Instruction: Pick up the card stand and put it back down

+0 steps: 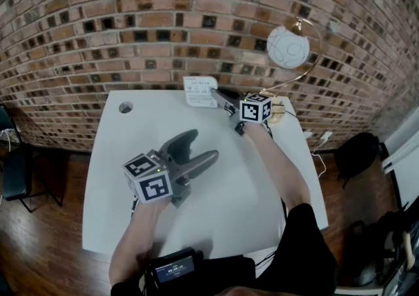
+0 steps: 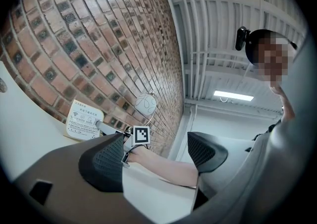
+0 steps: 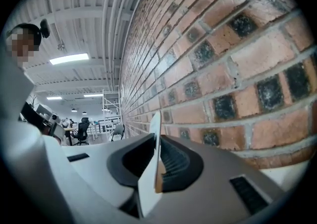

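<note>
- White printed card stand (image 1: 200, 91): upper centre of the head view, at the far edge of the white table (image 1: 131, 170), just in front of the red brick wall (image 1: 131, 26).
- Right gripper (image 1: 218, 95): I read its jaws as narrow, with the card's edge between them. A dark gap shows beside one pad, so it is not clamped.
- Left gripper (image 1: 203, 145): centre of the frame, over the table, jaws wide with nothing between them.
- White globe lamp (image 1: 288, 47): upper right.

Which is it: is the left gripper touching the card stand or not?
Apart. The head view shows the left gripper over the middle of the table, with bare tabletop between it and the card stand at the far edge.
</note>
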A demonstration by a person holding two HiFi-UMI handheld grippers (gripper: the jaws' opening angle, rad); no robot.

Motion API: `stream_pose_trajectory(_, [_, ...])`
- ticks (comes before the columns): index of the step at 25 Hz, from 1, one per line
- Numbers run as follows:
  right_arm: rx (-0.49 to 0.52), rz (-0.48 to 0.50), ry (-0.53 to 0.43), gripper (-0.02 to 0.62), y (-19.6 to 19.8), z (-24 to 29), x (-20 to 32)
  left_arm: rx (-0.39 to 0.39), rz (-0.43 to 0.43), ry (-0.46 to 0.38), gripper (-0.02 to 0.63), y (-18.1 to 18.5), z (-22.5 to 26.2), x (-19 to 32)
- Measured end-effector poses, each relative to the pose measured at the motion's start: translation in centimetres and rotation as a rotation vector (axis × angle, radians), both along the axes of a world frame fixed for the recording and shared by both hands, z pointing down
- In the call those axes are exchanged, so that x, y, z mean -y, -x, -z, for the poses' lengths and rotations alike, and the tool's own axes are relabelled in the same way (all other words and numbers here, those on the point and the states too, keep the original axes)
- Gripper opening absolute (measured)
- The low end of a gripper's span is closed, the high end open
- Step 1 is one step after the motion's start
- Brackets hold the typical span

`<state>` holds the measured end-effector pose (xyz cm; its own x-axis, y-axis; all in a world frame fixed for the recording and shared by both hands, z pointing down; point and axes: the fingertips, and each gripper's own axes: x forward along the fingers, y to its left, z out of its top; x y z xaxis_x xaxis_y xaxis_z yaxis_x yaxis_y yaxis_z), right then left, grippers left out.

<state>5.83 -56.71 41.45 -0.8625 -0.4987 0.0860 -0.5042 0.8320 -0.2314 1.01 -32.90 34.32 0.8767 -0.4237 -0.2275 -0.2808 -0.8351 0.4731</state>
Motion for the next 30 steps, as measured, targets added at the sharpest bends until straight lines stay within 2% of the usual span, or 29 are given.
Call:
stream_pose_trajectory(5, [-0.081, -0.069, 0.005, 0.093, -0.5, -1.3, 0.6, 0.000, 0.004, -0.003, 0.394, 0.3, -0.2, -0.1])
stream_pose_trajectory(10, [-0.130, -0.142, 0.031, 0.176, -1.5, -1.8, 0.9, 0.003, -0.001, -0.006, 0.394, 0.1, -0.1, -0.1])
stream_pose_trajectory(13, [-0.178, -0.163, 0.045, 0.179, -2.0, -2.3, 0.5, 0.006, -0.002, -0.009, 0.394, 0.0, -0.1, -0.2])
stream_pose_trajectory(17, [-0.311, -0.188, 0.042, 0.179, -2.3, -3.7, 0.1, 0.005, -0.003, -0.009, 0.394, 0.1, 0.1, -0.2])
stream_pose_trajectory(20, [-0.373, -0.213, 0.038, 0.180, -2.5, -4.4, 0.3, 0.005, -0.003, -0.009, 0.394, 0.1, 0.1, -0.2])
stream_pose_trajectory(30, [-0.373, -0.253, 0.045, 0.181, -2.7, -4.4, 1.3, 0.009, 0.001, -0.010, 0.394, 0.0, -0.3, -0.1])
